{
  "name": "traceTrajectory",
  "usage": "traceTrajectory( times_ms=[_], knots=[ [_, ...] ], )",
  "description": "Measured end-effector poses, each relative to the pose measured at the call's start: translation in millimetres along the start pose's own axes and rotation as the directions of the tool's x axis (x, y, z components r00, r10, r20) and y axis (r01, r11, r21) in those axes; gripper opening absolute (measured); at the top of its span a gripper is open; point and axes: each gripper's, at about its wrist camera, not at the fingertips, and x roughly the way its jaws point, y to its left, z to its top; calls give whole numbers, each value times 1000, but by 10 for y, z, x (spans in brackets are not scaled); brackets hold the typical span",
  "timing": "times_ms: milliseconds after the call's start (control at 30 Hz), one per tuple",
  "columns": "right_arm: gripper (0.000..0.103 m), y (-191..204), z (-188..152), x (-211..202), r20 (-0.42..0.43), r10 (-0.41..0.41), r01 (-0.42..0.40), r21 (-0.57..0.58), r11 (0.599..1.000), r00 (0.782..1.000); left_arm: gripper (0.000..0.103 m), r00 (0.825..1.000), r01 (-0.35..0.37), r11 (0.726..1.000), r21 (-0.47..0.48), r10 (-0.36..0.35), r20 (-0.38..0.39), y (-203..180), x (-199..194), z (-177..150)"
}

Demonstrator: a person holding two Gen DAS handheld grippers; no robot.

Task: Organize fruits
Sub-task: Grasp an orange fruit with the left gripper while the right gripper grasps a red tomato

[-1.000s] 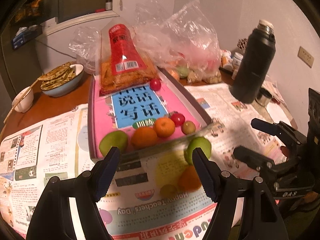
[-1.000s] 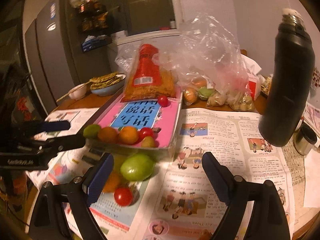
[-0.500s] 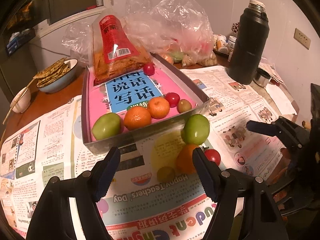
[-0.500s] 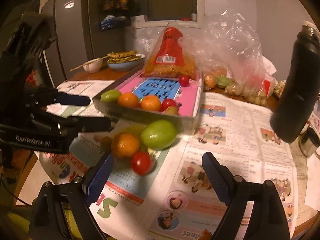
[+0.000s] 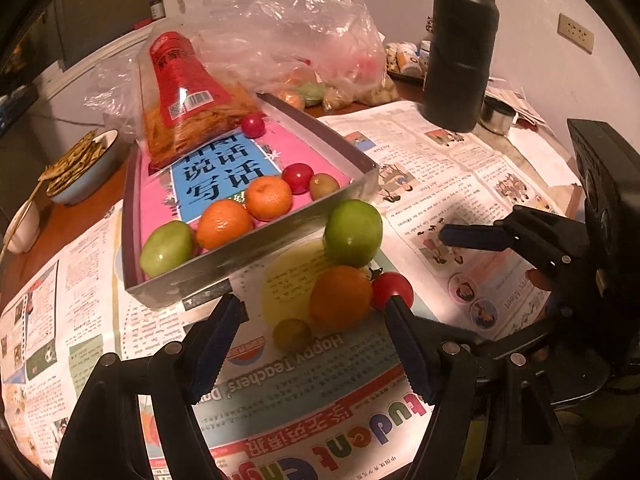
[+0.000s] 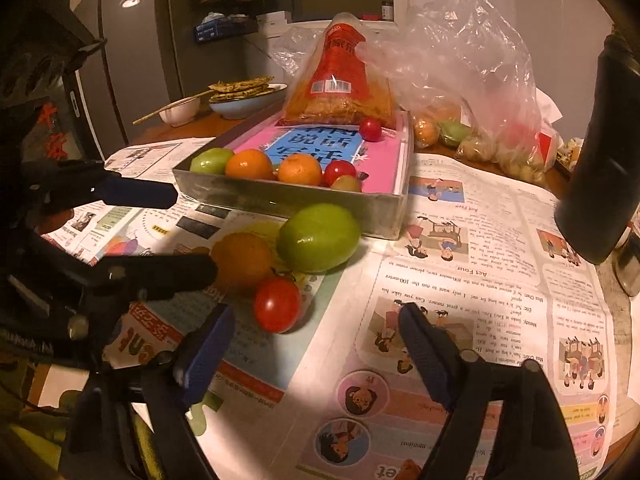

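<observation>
A metal tray (image 5: 256,252) lined with a pink book holds a green fruit (image 5: 166,248), two oranges (image 5: 224,224) and small tomatoes (image 5: 298,177). In front of it on the newspaper lie a green apple (image 5: 352,232), an orange (image 5: 340,296), a red tomato (image 6: 278,304) and a small green fruit (image 5: 291,334). My left gripper (image 5: 314,316) is open, its tips flanking the loose orange without touching it. My right gripper (image 6: 314,318) comes in from the other side. Its jaws are closing, and the tomato lies just ahead of them, unpressed.
A snack bag (image 5: 188,92) leans on the tray's far end, with a clear plastic bag of produce (image 5: 320,40) behind it. A black flask (image 5: 460,52) and a steel cup (image 5: 496,114) stand to the right. A bowl of flatbread (image 5: 80,164) sits at the left.
Both grippers have come down and closer to the loose fruit in front of the tray. The right gripper's jaws have narrowed a little. No fruit has moved.
</observation>
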Motion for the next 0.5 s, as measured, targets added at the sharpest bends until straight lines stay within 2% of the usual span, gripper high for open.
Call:
traceTrajectory(
  times_ms=[200, 267, 400, 500],
  knots=[
    [57, 15, 7, 76, -1, 45, -45, -2, 999, 999, 76, 999, 48, 999, 1, -48, -13, 17, 81, 10],
    [52, 18, 11, 111, -6, 51, -51, 0, 999, 999, 70, 998, 62, 998, -4, -62, -20, 33, 126, 15],
    [32, 27, 9, 164, -14, 81, -81, -1, 997, 997, 68, 996, 80, 997, 1, -80, -31, 37, 190, 23],
    [30, 2, 2, 152, -12, 76, -76, 3, 997, 997, 63, 995, 90, 996, 9, -90, -35, 18, 236, 43]
  ],
)
